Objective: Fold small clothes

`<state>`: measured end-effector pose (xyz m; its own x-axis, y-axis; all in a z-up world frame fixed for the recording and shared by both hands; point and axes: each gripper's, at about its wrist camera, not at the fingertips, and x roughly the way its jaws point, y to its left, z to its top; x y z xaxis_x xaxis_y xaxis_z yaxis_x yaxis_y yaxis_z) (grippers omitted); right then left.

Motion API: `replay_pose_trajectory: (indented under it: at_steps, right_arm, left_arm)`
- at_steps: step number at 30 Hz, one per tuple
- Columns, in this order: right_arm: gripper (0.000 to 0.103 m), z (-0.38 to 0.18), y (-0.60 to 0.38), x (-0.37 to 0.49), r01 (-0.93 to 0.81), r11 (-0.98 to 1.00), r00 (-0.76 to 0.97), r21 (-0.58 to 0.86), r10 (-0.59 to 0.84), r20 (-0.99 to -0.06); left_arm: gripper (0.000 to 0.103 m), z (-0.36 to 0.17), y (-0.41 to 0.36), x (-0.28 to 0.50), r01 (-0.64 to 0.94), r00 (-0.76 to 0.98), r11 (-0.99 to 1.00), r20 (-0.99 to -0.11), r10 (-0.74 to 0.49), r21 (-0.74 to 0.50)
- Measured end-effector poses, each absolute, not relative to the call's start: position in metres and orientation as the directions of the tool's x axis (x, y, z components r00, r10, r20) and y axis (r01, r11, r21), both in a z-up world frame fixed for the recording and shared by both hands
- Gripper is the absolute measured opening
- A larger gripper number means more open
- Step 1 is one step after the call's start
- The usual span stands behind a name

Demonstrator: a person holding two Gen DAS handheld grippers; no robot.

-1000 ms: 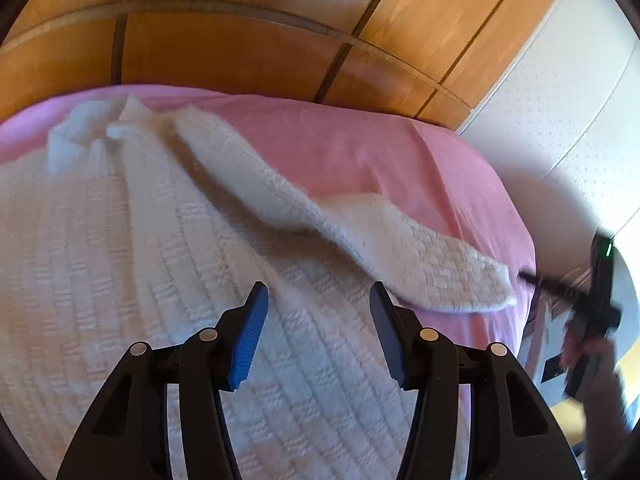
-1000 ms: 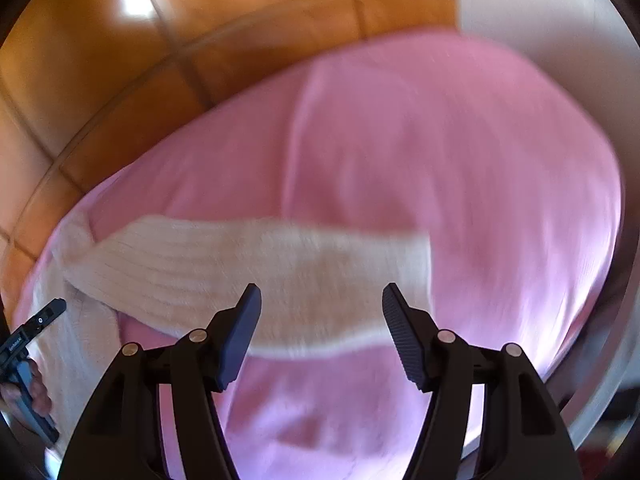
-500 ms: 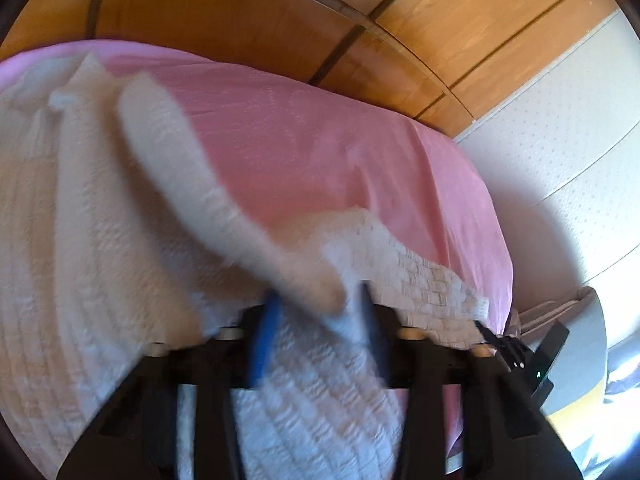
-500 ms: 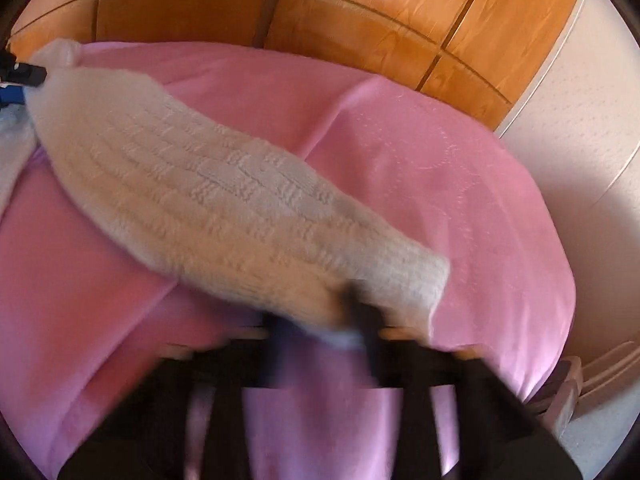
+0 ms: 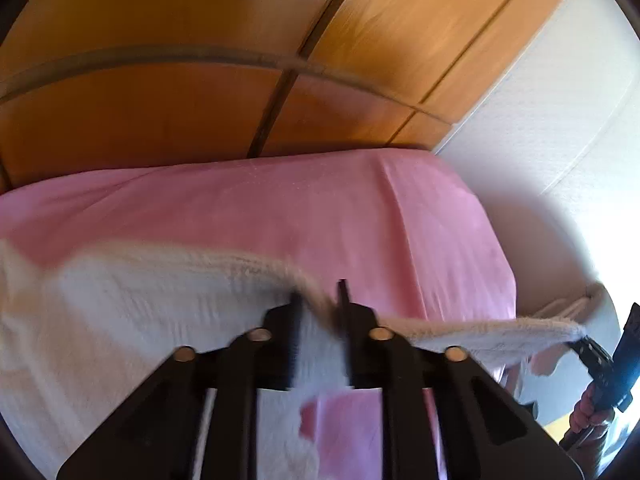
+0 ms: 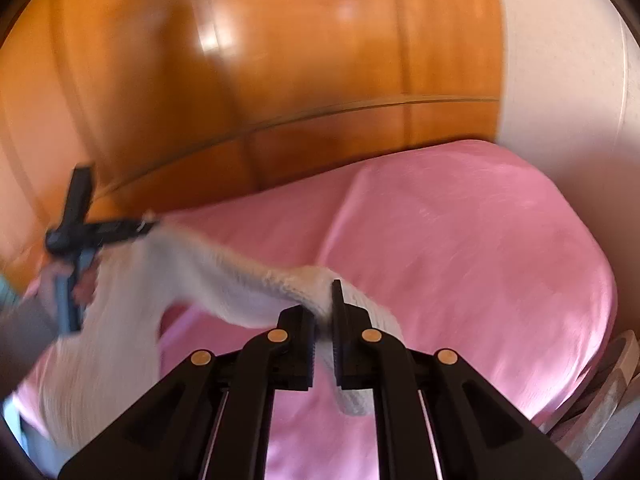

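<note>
The left tongs (image 5: 318,300) are drawn in narrow and pinch the white knitted sweater (image 5: 132,320) where the sleeve meets the body; their jaws have just been closing and then eased a little wider, with the knit between them throughout. In the left wrist view the cloth runs through the jaws and hangs down behind them, blurred. From that grip the sleeve (image 5: 480,336) stretches off to the right as a raised band whose far end sits in the right tongs (image 5: 582,340), gripped by a person's hand (image 5: 588,416) at the lower right edge.

The right tongs (image 6: 324,308) are closed tight on the sleeve's cuff end (image 6: 352,396), which folds over the jaws and dangles below them; these jaws have just been closing on it. In the right wrist view the sleeve (image 6: 240,280) rises leftward from there to the left tongs (image 6: 140,226), held by the other hand (image 6: 60,284), and the sweater's body (image 6: 96,360) hangs beneath that grip, smeared by motion.

The body of the sweater lies on a bed with a pink sheet (image 5: 360,208), toward its left side, while the lifted sleeve hangs clear above the sheet (image 6: 480,260). Behind the bed stand glossy wooden panels (image 5: 160,120), and a white textured wall (image 5: 560,100) lies to the right.
</note>
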<state>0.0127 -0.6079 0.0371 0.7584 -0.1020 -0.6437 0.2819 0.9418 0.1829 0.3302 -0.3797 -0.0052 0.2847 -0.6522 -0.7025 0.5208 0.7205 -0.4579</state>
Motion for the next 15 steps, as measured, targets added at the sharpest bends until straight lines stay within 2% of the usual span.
replay_pose_trajectory:
  at_steps: [1, 3, 5, 6, 7, 8, 9, 12, 14, 15]
  right_arm:
    - [0.006, 0.034, -0.625, 0.033, 0.335, 0.926, 0.73, 0.176, -0.137, -0.67]
    - [0.006, 0.023, -0.652, 0.073, 0.398, 0.902, 0.678, 0.169, -0.166, -0.716]
    - [0.008, 0.0, -0.674, 0.117, 0.475, 0.868, 0.606, 0.141, -0.207, -0.769]
    - [0.017, -0.009, -0.677, 0.13, 0.479, 0.867, 0.597, 0.136, -0.207, -0.775]
    - [0.042, -0.019, -0.677, 0.144, 0.492, 0.864, 0.587, 0.105, -0.24, -0.773]
    - [0.053, -0.023, -0.676, 0.147, 0.519, 0.851, 0.575, 0.082, -0.276, -0.77]
    - [0.058, -0.029, -0.675, 0.149, 0.555, 0.826, 0.58, 0.102, -0.297, -0.758]
    - [0.061, -0.038, -0.643, 0.14, 0.489, 0.837, 0.668, 0.247, -0.178, -0.723]
    - [0.061, -0.045, -0.602, 0.131, 0.343, 0.872, 0.716, 0.349, -0.003, -0.698]
    - [0.06, -0.054, -0.57, 0.126, 0.217, 0.881, 0.712, 0.42, 0.152, -0.686]
  left_arm:
    - [0.034, 0.001, -0.383, 0.331, 0.519, 0.324, 0.742, -0.706, -0.63, -0.425]
    - [0.042, 0.012, -0.378, 0.324, 0.534, 0.387, 0.76, -0.693, -0.609, -0.37]
    - [0.057, 0.019, -0.359, 0.314, 0.531, 0.423, 0.769, -0.675, -0.604, -0.355]
    - [0.059, 0.019, -0.342, 0.306, 0.512, 0.463, 0.791, -0.669, -0.581, -0.333]
    - [0.059, 0.016, -0.326, 0.3, 0.495, 0.483, 0.81, -0.675, -0.557, -0.314]
    - [0.059, 0.013, -0.312, 0.295, 0.482, 0.489, 0.821, -0.684, -0.541, -0.305]
    - [0.059, 0.007, -0.292, 0.288, 0.458, 0.501, 0.839, -0.694, -0.517, -0.295]
    - [0.059, -0.011, -0.235, 0.259, 0.381, 0.556, 0.896, -0.718, -0.419, -0.228]
    - [0.059, -0.027, -0.189, 0.24, 0.308, 0.563, 0.921, -0.735, -0.378, -0.238]
    - [0.059, -0.034, -0.173, 0.232, 0.271, 0.556, 0.929, -0.747, -0.365, -0.252]
